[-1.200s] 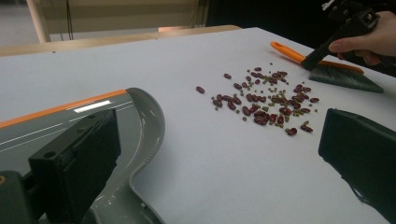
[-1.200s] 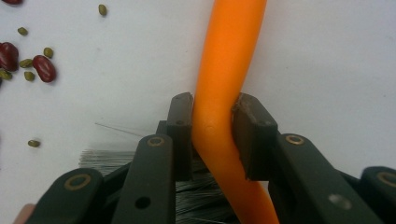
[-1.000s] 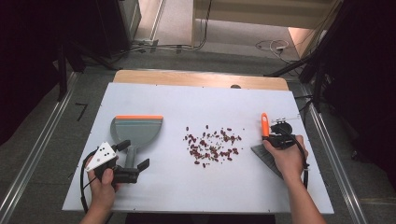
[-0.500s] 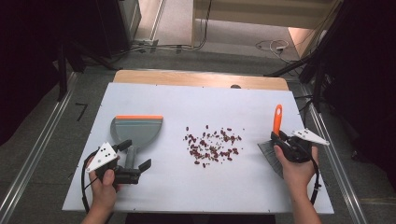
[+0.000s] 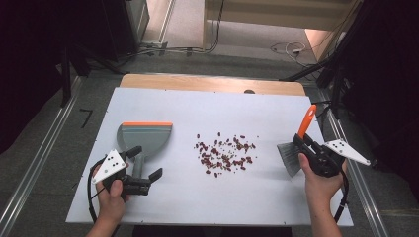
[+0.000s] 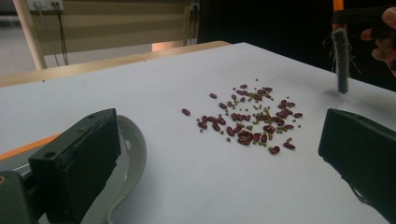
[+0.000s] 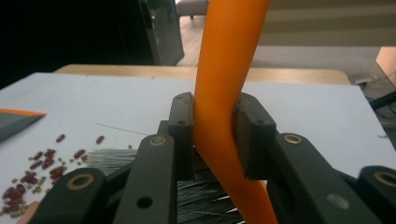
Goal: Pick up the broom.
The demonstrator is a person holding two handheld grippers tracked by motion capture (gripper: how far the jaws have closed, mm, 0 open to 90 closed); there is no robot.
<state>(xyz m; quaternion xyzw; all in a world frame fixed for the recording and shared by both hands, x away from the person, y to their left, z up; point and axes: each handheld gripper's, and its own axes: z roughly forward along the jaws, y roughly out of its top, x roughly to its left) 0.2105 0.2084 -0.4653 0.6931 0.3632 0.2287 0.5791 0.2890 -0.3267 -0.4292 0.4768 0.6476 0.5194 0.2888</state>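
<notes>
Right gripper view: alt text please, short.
The right gripper clamps a brush's orange handle between its black jaws, grey bristles below. Red beans lie scattered on the white table at left.

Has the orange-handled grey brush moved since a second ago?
Yes. The orange-handled grey brush, clamped in the right tongs, has tilted upright and shifted right, away from the scattered red beans.
</notes>
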